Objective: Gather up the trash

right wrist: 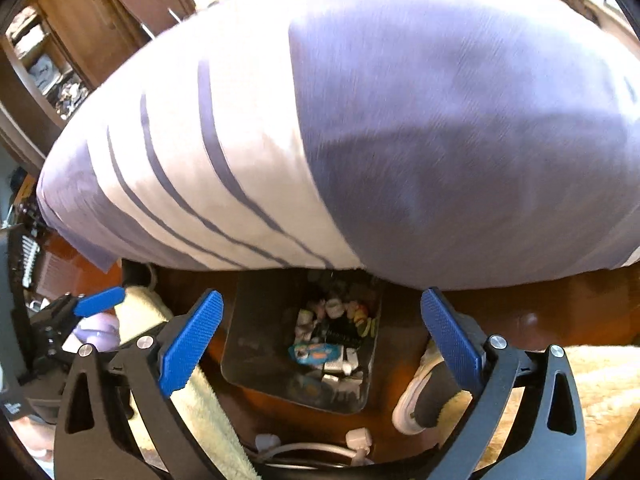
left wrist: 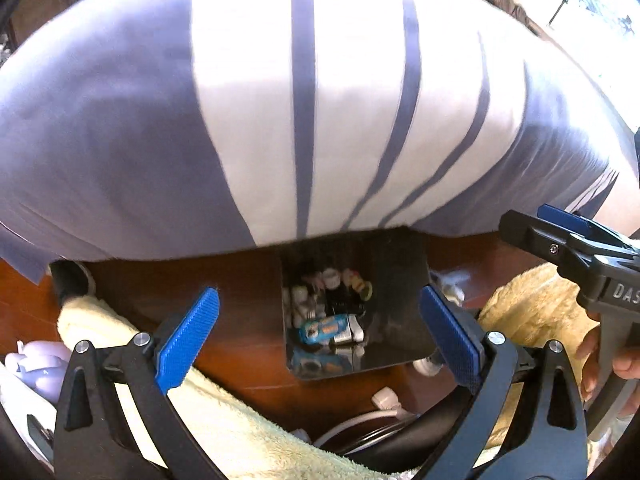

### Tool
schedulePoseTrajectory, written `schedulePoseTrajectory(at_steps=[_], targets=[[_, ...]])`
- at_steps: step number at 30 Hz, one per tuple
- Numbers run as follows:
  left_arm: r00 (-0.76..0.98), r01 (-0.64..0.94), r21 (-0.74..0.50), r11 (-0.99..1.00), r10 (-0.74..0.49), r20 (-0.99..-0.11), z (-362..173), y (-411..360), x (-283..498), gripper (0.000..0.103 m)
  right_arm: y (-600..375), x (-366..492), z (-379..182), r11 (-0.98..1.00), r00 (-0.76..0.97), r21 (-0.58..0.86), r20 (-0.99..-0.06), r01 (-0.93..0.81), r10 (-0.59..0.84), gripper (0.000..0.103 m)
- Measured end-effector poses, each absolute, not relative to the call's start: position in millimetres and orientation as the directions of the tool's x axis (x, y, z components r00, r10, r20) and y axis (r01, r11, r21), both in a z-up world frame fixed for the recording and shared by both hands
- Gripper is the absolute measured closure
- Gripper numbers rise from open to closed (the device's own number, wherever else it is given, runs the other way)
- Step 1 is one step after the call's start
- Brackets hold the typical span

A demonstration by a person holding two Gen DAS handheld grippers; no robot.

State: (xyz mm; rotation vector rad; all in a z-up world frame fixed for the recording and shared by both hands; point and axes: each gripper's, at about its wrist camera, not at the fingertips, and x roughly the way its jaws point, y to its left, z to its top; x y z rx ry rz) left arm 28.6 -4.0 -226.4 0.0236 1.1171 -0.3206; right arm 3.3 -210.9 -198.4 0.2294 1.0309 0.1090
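**Bin straight ahead of both grippers, half under the bed**

The left gripper [left wrist: 320,336] has its blue pads [left wrist: 188,340] spread wide with nothing between them; the right gripper [right wrist: 320,336] is the same. Framed in each gap stands the dark bin [left wrist: 396,300], on the wood floor [left wrist: 240,336], holding wrappers and scraps [left wrist: 326,320] at its bottom. Its long axis runs away from the fingers, the far end tucked beneath the striped bedding [left wrist: 280,100]. From the left it sits slightly right of centre; from the right, slightly left, so neither is clearly nearer. A cream rug [left wrist: 224,412] lies to the left, a shoe [right wrist: 420,396] to the right.
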Motion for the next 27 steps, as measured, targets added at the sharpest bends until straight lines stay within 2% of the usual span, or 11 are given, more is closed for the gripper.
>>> schedulePoseTrajectory(at_steps=[13, 27], targets=[[0.643, 0.264, -0.086, 0.961, -0.242, -0.726, -100.0, 10.5, 4.1, 0.008, -234.1, -37.0, -79.1, 0.983, 0.754, 0.182, -0.649, 0.029, 0.098, 0.003], [0.825, 0.227, -0.091, 0.97, -0.241, -0.512, 3.5, 27.2, -39.0, 0.008, -250.6, -93.0, 10.3, 0.986, 0.906, 0.152, -0.423, 0.062, 0.008, 0.003]])
